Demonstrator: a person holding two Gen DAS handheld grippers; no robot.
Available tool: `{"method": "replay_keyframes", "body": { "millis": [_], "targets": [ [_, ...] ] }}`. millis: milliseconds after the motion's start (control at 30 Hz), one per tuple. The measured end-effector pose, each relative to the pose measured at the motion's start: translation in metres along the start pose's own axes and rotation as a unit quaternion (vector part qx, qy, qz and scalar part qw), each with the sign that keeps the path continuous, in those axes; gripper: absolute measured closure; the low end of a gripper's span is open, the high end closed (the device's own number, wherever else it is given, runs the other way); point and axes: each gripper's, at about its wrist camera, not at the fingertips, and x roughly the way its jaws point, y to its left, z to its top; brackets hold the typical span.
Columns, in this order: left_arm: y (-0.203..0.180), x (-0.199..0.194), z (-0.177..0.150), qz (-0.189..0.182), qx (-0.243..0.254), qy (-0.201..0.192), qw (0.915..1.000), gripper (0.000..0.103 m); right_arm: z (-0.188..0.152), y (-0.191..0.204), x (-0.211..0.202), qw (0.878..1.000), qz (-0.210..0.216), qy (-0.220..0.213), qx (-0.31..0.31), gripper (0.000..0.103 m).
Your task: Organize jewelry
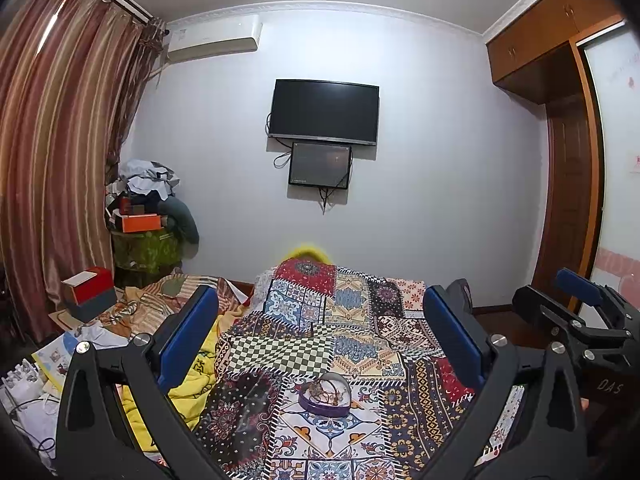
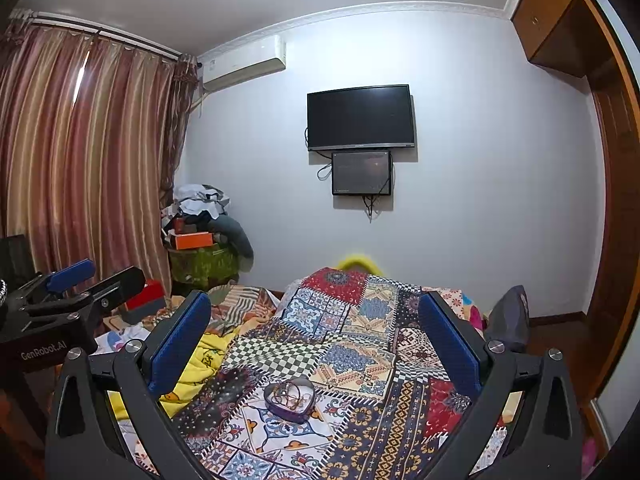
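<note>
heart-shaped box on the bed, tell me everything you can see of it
The heart-shaped box is small and shallow, with a purple side wall and a pale inner rim. It is open, with no lid in view, and sits flat on the patchwork bedspread. Inside lies a tangle of thin jewelry, apparently rings and chains; single pieces are too small to tell. Both hand-held grippers are open and clear of it.

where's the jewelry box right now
The purple jewelry box sits on the patchwork quilt, low and central in both wrist views, between the open fingers, untouched.

Bare patchwork cloth (image 1: pixel 360 344) lies all around the heart-shaped jewelry box (image 1: pixel 325 396); rumpled yellow blanket (image 1: pixel 192 384) crowds its left.
</note>
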Motion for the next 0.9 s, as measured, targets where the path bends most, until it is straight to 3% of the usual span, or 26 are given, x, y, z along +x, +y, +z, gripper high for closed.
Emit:
{"method": "replay_keyframes", "body": {
  "millis": [900],
  "targets": [
    [-0.006,0.013,-0.004,-0.008,0.015,0.016,0.9997,0.001,0.000,-0.008,-0.003,1.000,-0.006,0.009,0.012,0.000]
  ]
}}
